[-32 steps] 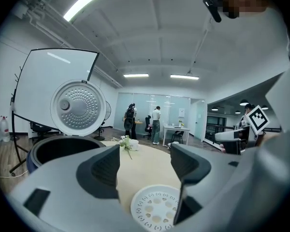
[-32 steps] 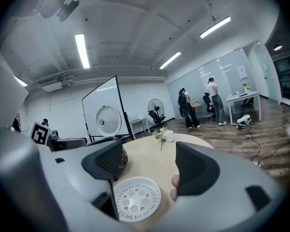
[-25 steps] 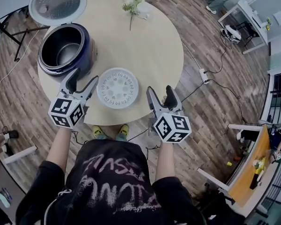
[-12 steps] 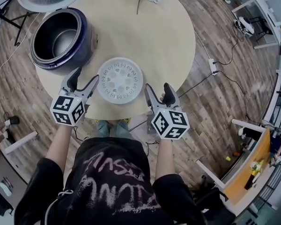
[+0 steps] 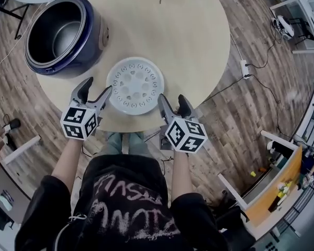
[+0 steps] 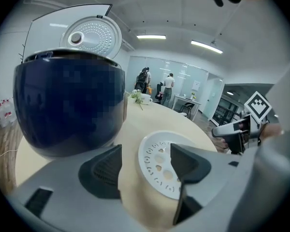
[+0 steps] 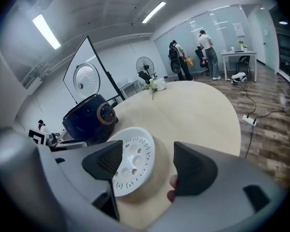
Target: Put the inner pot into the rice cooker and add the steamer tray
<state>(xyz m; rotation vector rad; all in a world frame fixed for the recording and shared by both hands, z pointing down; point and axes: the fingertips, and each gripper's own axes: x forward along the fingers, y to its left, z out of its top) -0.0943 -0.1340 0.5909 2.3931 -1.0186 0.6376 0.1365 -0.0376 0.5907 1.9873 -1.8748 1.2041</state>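
Plainly, the steamer tray (image 5: 134,85) lay flat on the round wooden table (image 5: 199,41), near its front edge: a white disc with a ring of round holes and smaller slots around its raised rim. I held my left gripper (image 5: 97,88) just beside its left edge, jaws apart with nothing between them. My right gripper (image 5: 172,101) hung just off its right edge, jaws likewise apart and empty. Further left stood the dark blue rice cooker (image 5: 91,41), lid up, with the grey inner pot (image 5: 60,30) seated inside.
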